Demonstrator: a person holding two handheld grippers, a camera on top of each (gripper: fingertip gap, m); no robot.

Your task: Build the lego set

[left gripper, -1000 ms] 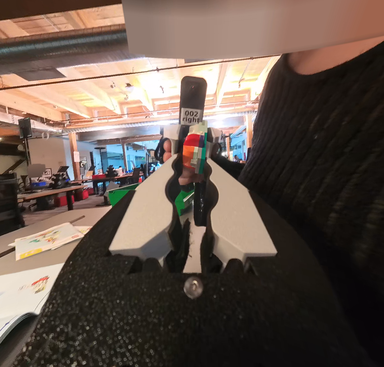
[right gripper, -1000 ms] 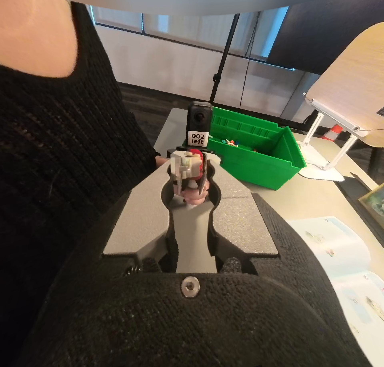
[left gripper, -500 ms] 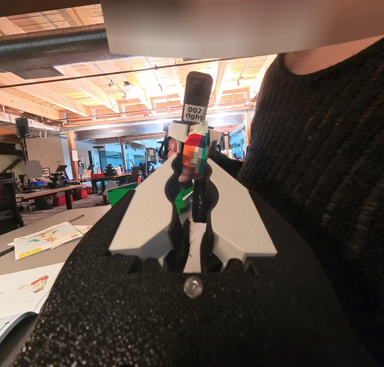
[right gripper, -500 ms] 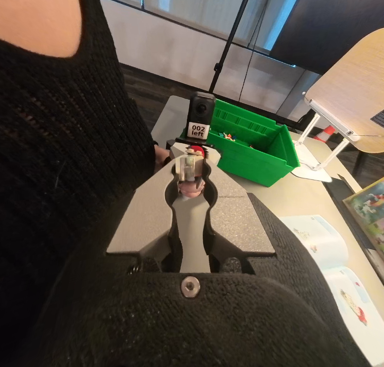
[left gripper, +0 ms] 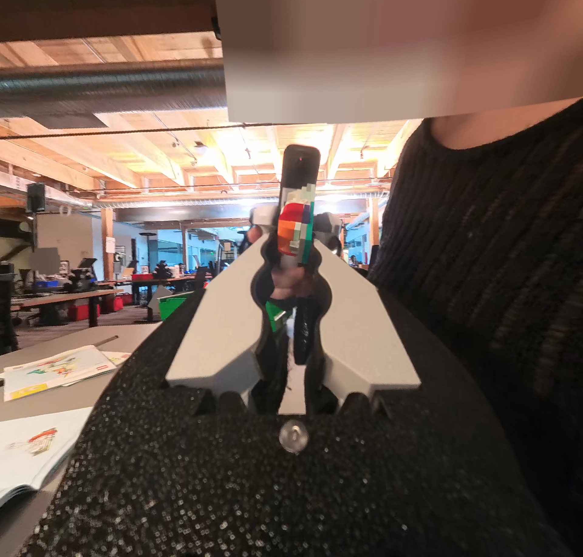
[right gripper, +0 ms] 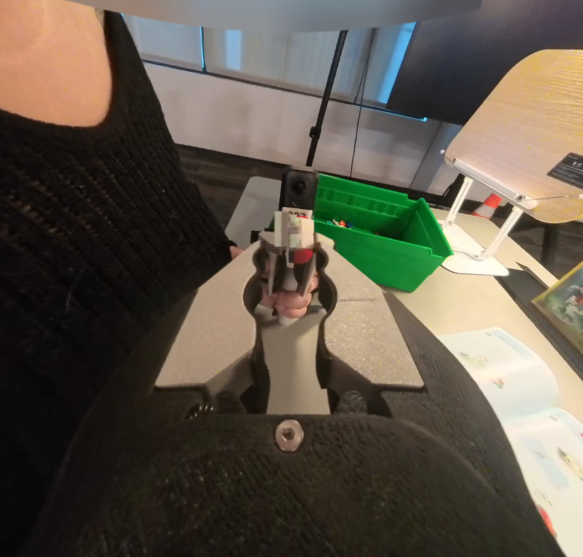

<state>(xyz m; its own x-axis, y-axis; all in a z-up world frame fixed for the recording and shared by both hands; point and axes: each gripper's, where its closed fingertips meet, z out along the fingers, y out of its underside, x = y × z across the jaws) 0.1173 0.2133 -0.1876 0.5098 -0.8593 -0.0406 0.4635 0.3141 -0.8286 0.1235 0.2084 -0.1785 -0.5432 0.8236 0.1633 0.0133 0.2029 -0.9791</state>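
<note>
A small lego model [left gripper: 295, 229] of red, orange, purple, green and white bricks sits at the tips of my left gripper [left gripper: 291, 245], whose jaws stand close together on it. My right gripper [right gripper: 288, 247] faces the left one and is closed on the same model [right gripper: 291, 232], which shows white and grey with a red part there. Both are held in the air close to the person's chest. Each view shows the other gripper's black camera [left gripper: 299, 169] [right gripper: 298, 191] just behind the model. A hand [right gripper: 290, 305] shows below it.
A green bin [right gripper: 388, 251] with small loose pieces stands on the grey table [right gripper: 457, 305]. An open instruction booklet [right gripper: 504, 384] lies right of my right gripper. Another booklet [left gripper: 56, 371] lies at left. A wood-topped white stand [right gripper: 520, 132] is far right. The person's black sweater [left gripper: 473, 258] is close.
Both grippers stay joined at the model. They have tilted a little, and in the right wrist view the model now stands higher above the fingertips and shows more of its white side.
</note>
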